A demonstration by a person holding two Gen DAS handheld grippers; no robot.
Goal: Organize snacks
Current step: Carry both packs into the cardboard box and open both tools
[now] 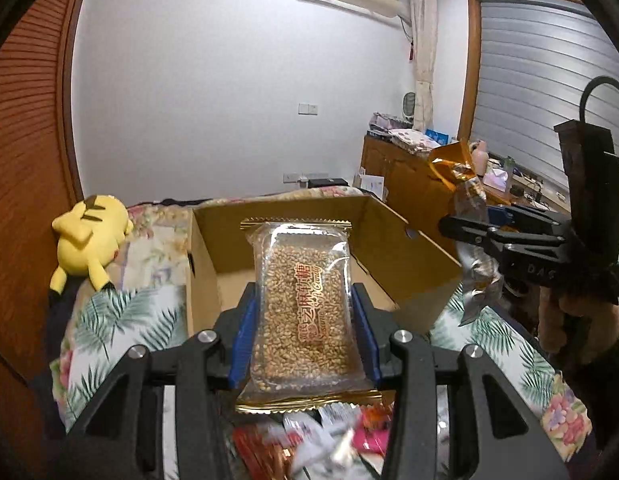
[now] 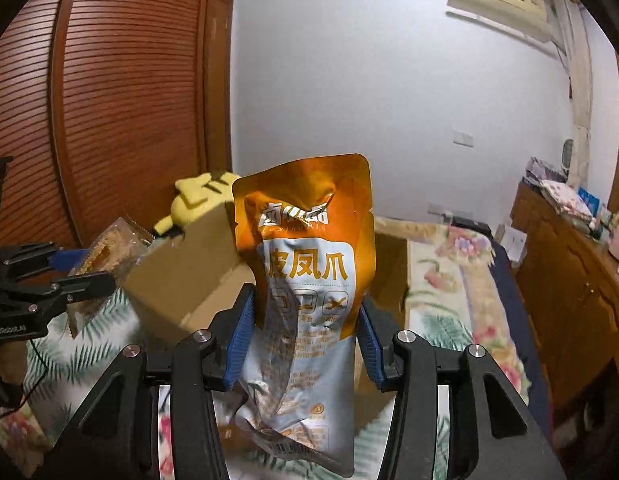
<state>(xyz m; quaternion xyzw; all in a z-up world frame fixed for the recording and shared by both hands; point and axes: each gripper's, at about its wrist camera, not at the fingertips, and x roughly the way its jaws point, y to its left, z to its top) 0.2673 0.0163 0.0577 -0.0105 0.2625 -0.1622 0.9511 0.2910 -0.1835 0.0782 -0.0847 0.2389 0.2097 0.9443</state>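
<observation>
Snacks are up in the air on both sides: the left gripper [image 1: 305,320] has its jaws clamped on a clear sesame candy pack [image 1: 303,308] with gold crimped ends, the blue pads [image 1: 245,340] pressing its long sides, and the pack stands lengthwise out along the fingers. Beyond it, toward twelve o'clock in the left wrist view, sits an open cardboard box [image 1: 389,240] on a bed [image 1: 121,320] covered in a floral and palm-leaf spread, the box's inside bare as far as I can see. At about nine o'clock from the box lies a yellow plush toy [image 1: 89,236] on its side. Below the left jaws, at six o'clock, a blurred heap of other snack packets [image 1: 309,440] rests on the bed. The right gripper [image 2: 305,340] has its jaws closed on an orange and white chicken feet pouch [image 2: 305,280], held upright with its crumpled top leaning slightly (the lower part hangs below the pads). From the left wrist view that same pouch shows at three o'clock, with a person's hand [image 1: 565,320] on the handle. A wooden cabinet [image 2: 569,280] stands well apart on the right, cluttered on top.
</observation>
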